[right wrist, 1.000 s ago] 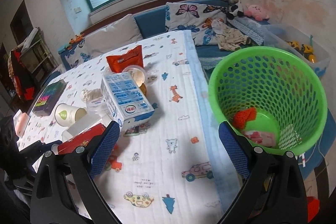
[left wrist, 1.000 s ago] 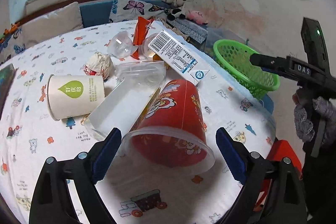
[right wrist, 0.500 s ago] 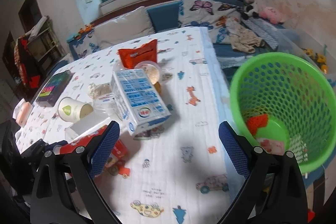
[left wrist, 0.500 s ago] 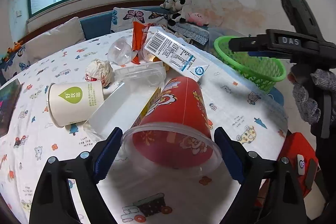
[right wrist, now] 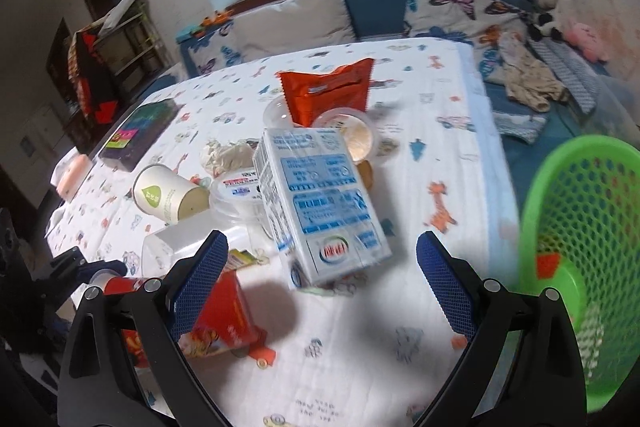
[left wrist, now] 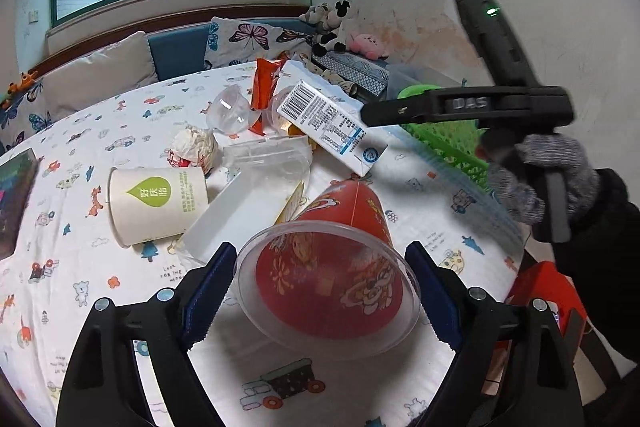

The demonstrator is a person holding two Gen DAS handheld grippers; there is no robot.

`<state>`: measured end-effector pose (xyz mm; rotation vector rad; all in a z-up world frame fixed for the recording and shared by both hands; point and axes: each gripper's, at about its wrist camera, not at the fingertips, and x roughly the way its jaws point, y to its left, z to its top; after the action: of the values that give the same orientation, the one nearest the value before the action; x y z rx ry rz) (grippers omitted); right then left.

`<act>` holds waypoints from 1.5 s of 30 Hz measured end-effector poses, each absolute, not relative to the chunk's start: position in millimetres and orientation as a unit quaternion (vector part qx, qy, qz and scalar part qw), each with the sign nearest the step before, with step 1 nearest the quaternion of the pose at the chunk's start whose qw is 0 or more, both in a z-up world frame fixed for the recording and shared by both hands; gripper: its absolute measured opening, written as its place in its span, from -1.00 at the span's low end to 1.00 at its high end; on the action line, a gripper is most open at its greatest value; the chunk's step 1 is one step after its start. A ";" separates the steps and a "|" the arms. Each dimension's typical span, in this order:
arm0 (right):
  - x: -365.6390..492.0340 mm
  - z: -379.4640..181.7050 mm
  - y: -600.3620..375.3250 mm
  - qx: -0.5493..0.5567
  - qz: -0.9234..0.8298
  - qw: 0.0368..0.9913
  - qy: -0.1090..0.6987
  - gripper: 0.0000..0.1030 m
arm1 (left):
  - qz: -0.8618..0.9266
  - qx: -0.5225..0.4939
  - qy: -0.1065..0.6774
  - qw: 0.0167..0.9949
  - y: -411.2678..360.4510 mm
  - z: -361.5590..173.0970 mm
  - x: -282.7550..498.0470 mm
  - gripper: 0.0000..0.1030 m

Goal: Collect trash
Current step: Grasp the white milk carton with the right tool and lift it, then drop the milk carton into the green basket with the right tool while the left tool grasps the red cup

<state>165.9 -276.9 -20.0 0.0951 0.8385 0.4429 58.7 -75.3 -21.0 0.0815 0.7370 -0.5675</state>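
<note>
Two grippers are in my feeds over the printed tablecloth [left wrist: 120,131]. Taking the red cup [left wrist: 332,267] as my landmark: it lies on its side near the table's edge, clear lid toward me, with open cloth only on the near side of it. Beyond it the litter crowds together: a white paper cup [left wrist: 156,199], a white tray [left wrist: 248,203] touching the red cup's far side, a milk carton [left wrist: 328,123] behind. The green basket [right wrist: 584,251] stands off the table edge, well apart from the red cup (my left view shows just its rim; the right view shows scraps inside). My left gripper [left wrist: 320,287] straddles the red cup's lid, pads not pressing, jaws closing slightly. My right gripper [right wrist: 320,287] is spread wide, empty, the carton just beyond its tips.
</note>
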 end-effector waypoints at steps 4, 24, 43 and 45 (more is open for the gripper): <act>180.8 -24.9 -269.6 0.038 0.226 0.884 0.408 0.84 | -0.274 0.038 0.358 0.892 -72.1 -16.5 61.7 0.60; 230.3 -43.4 -263.2 0.076 0.290 0.847 0.438 0.53 | -0.295 0.052 0.381 0.875 -77.3 3.6 87.7 0.60; 162.5 1.0 -363.4 0.104 0.163 0.910 0.367 0.47 | -0.313 0.053 0.380 0.869 -111.7 19.4 105.9 0.58; 157.6 3.2 -380.0 0.114 0.143 0.914 0.361 0.47 | -0.321 0.057 0.371 0.870 -121.7 26.2 107.6 0.58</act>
<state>157.6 -380.0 3.2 0.2342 0.7443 0.2939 107.6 -121.7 26.2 0.1198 0.7761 -0.6713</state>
